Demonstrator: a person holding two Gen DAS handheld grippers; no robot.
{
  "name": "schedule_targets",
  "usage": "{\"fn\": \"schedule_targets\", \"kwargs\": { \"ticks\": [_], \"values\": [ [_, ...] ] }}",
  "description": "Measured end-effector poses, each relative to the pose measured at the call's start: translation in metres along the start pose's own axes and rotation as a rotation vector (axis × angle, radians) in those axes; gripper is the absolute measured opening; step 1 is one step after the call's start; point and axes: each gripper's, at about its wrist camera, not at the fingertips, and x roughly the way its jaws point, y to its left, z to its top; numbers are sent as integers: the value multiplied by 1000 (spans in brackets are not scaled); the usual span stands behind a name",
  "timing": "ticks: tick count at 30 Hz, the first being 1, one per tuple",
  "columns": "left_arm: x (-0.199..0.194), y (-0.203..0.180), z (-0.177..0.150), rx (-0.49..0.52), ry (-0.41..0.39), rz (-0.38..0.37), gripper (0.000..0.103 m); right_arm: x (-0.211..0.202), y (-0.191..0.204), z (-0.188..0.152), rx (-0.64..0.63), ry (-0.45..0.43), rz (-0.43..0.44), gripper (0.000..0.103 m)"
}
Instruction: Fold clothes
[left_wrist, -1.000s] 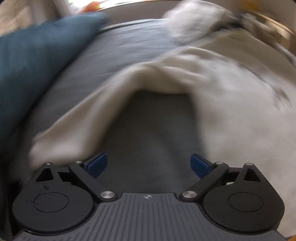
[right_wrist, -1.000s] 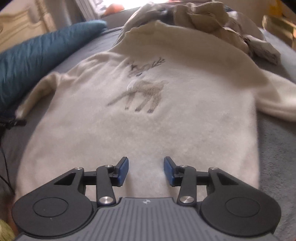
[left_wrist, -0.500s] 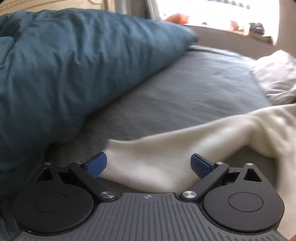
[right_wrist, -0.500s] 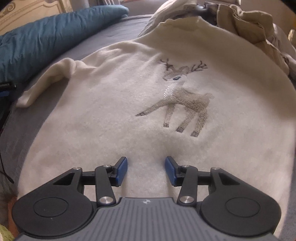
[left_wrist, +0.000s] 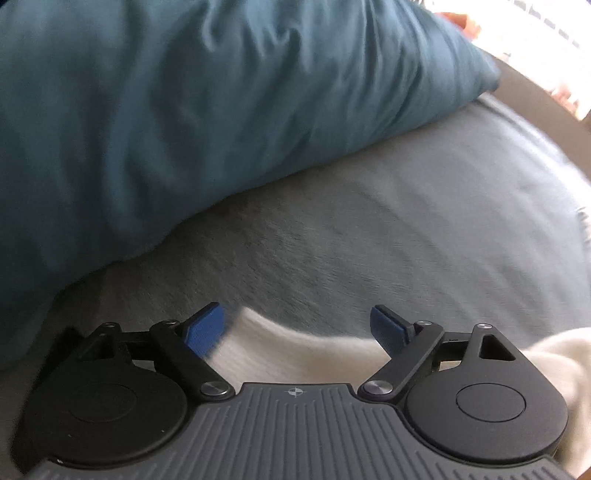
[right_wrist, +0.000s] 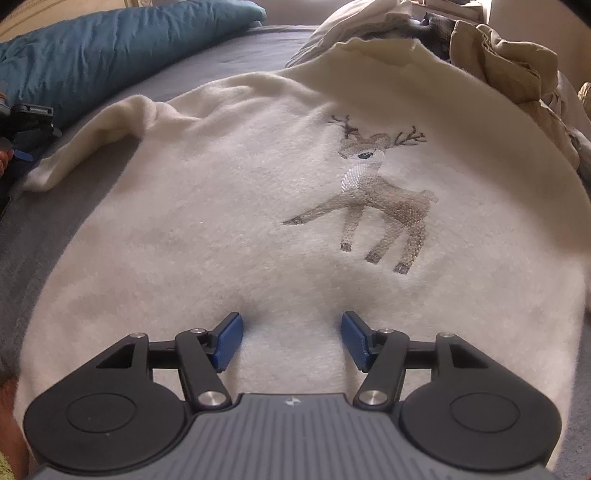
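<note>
A cream sweater (right_wrist: 258, 206) with an embroidered deer (right_wrist: 373, 195) lies spread face up on the grey bed (right_wrist: 229, 55). My right gripper (right_wrist: 291, 338) is open, its blue pads pressing down on the lower body of the sweater. The sweater's left sleeve (right_wrist: 85, 151) reaches out toward my left gripper (right_wrist: 26, 129), seen at the far left edge. In the left wrist view my left gripper (left_wrist: 297, 328) is open with the sleeve cuff (left_wrist: 295, 350) lying between its fingers, not clamped.
A large teal pillow (left_wrist: 221, 110) lies along the left side of the bed, just beyond the left gripper. A heap of beige and white clothes (right_wrist: 498, 62) sits at the far right behind the sweater's collar. Grey bed sheet (left_wrist: 406, 229) stretches ahead of the left gripper.
My left gripper has swung left and dropped onto the sleeve end, which now sits between its open fingers. My right gripper has moved lower on the sweater and opened wider.
</note>
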Motion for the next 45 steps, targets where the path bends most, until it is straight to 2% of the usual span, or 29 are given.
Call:
{"fn": "schedule_targets", "kwargs": {
  "ticks": [5, 7, 9, 10, 12, 15, 18, 20, 23, 25, 27, 29, 30, 34, 36, 40, 41, 42, 45],
  "values": [
    [12, 1, 10, -55, 43, 18, 71, 1, 1, 0, 5, 0, -2, 64],
    [17, 1, 15, -76, 61, 26, 59, 1, 1, 0, 6, 0, 0, 65],
    [14, -3, 14, -55, 41, 46, 14, 1, 1, 0, 6, 0, 2, 67],
    [10, -6, 14, -41, 26, 63, 5, 1, 1, 0, 7, 0, 2, 68],
    [2, -7, 14, -50, 5, 70, 5, 2, 2, 0, 3, 1, 2, 70],
    [-24, 0, 18, -131, -64, -3, 4, 2, 2, -1, 2, -1, 5, 71],
    [-79, 9, 20, -179, -189, -198, 4, 2, 1, -1, 2, -6, 10, 71],
    [-120, 13, 18, -172, -249, -338, 4, 2, 1, -2, 2, -10, 14, 71],
    [-182, 13, 2, -45, -306, -501, 4, 2, 1, -3, 1, -15, 20, 72],
    [-221, 10, -18, 131, -353, -570, 4, 2, 1, -4, 0, -18, 23, 73],
    [-253, 6, -46, 355, -372, -619, 4, 2, 1, -4, 0, -21, 27, 75],
    [-266, 3, -74, 567, -309, -642, 5, 2, 1, -6, -7, -27, 28, 76],
    [-257, 6, -79, 550, -261, -625, 9, 2, 2, -6, -10, -31, 29, 77],
    [-221, 19, -99, 479, -69, -556, 16, 1, 2, -8, -12, -37, 30, 77],
    [-203, 25, -109, 442, 26, -520, 29, 1, 2, -8, -12, -38, 30, 77],
    [-168, 38, -129, 367, 214, -446, 30, 1, 2, -7, -10, -37, 31, 77],
    [-159, 42, -134, 335, 258, -434, 30, 1, 2, -7, -8, -37, 30, 78],
    [-151, 45, -136, 260, 296, -442, 30, 1, 2, -7, -6, -36, 29, 78],
    [-130, 56, -144, 62, 379, -505, 31, 0, 4, -7, -6, -35, 23, 78]
  ]
}}
